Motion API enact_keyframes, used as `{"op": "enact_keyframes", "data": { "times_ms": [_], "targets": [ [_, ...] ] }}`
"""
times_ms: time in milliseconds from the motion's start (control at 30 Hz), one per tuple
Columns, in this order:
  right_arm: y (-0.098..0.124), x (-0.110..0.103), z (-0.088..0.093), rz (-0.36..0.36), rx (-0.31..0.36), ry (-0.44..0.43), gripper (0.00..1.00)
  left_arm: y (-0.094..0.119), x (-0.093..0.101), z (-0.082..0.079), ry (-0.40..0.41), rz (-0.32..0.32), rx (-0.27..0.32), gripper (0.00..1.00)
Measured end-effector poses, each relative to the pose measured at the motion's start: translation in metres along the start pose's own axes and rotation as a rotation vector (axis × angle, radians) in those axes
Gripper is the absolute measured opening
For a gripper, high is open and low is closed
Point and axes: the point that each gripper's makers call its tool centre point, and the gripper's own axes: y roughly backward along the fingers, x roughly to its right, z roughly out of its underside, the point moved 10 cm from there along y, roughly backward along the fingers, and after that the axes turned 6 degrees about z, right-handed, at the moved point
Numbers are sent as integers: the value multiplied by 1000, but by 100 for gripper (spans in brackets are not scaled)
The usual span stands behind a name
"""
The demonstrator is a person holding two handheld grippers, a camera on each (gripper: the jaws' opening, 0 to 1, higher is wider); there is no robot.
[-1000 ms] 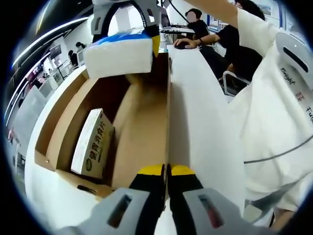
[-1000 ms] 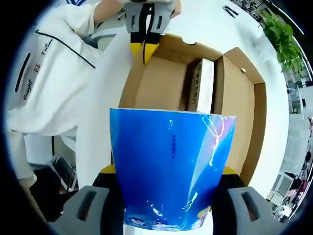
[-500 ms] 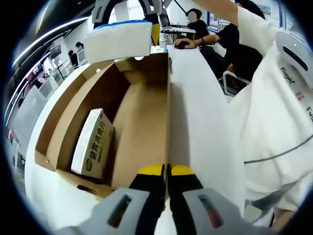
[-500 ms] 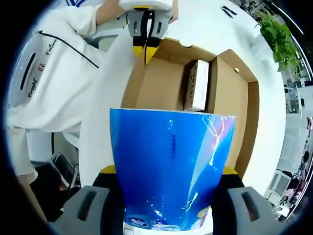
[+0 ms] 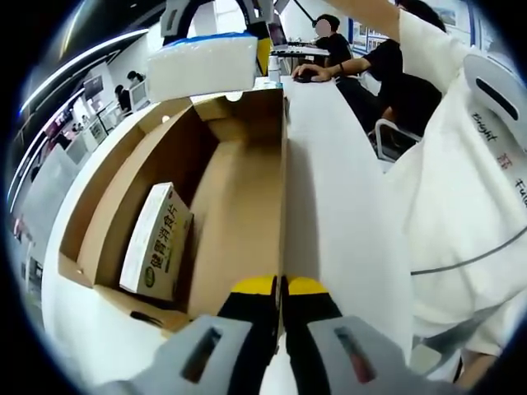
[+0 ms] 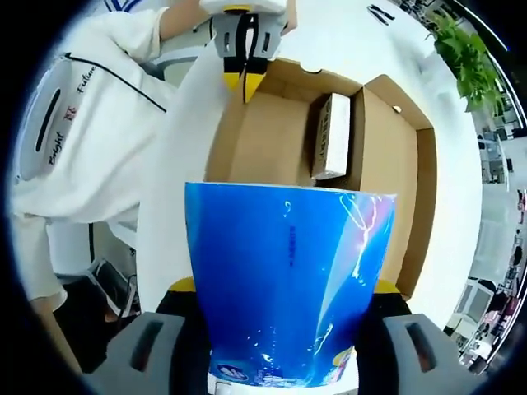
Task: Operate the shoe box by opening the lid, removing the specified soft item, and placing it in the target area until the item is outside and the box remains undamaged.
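On a white table point(image 6: 354, 33), left gripper point(image 5: 280, 288) is pinching shoe box point(image 5: 239, 214) lid point(image 5: 338, 206) open while right gripper point(image 6: 284, 288) is clamping blue soft pack point(image 6: 284, 280) above the box, clearing it for placement.

shoe box point(image 5: 239, 214): plain brown cardboard, matt, raw cut edges; the lid's point(image 5: 329, 206) outer face is coated white and smooth.
tissue pack point(image 6: 284, 288): wrapped in blue plastic film, glossy, streaked with highlights.
small carton point(image 5: 155, 240): printed paperboard, faintly sheened.
tabletop point(image 6: 453, 164): white, smooth, matt.
left tongs point(image 5: 280, 290): yellow tips, matt; grey moulded plastic behind.
sleeve point(image 6: 90, 123): white cloth, softly creased.
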Motion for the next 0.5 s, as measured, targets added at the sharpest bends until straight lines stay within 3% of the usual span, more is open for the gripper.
{"op": "enact_keyframes", "data": {
  "times_ms": [267, 500],
  "targets": [
    [0, -7, 17, 0, -23, -23, 70, 0, 1, 0, -2, -4, 1, 1],
    [8, -19, 46, 9, -53, -66, 70, -2, 0, -2, 9, 11, -21, 1]
  ]
}}
